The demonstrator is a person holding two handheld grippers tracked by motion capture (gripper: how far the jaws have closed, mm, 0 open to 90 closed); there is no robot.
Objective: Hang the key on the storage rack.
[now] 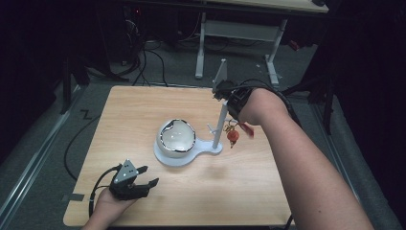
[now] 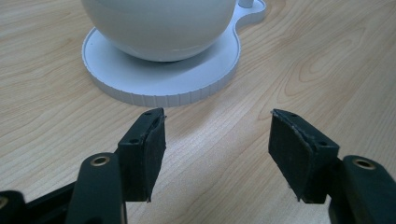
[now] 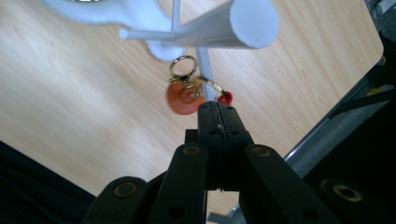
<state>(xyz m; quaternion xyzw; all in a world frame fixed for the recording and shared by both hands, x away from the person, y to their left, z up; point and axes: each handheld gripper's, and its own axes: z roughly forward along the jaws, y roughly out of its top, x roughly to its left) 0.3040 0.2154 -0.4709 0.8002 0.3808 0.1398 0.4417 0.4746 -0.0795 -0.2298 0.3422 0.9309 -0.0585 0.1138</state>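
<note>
A white stand has a round base (image 1: 168, 160) and an upright post (image 1: 220, 125) with thin pegs. A white bowl (image 1: 177, 138) sits on the base. My right gripper (image 1: 234, 120) comes down from above, just right of the post, and its jaws are pressed together. A keychain (image 3: 183, 97) with an orange disc and metal rings hangs from the jaw tips (image 3: 217, 105), right beside a thin peg; I cannot tell whether a ring is on it. The keychain (image 1: 232, 136) dangles above the table. My left gripper (image 1: 148, 176) rests open near the front left, with nothing between its pads (image 2: 153, 154).
The wooden table (image 1: 139, 110) has bare wood around the stand. In the left gripper view, the base (image 2: 163, 81) and bowl (image 2: 159, 28) lie straight ahead of the open jaws. Beyond the far edge stand a white desk frame (image 1: 201, 52) and floor cables (image 1: 153, 62).
</note>
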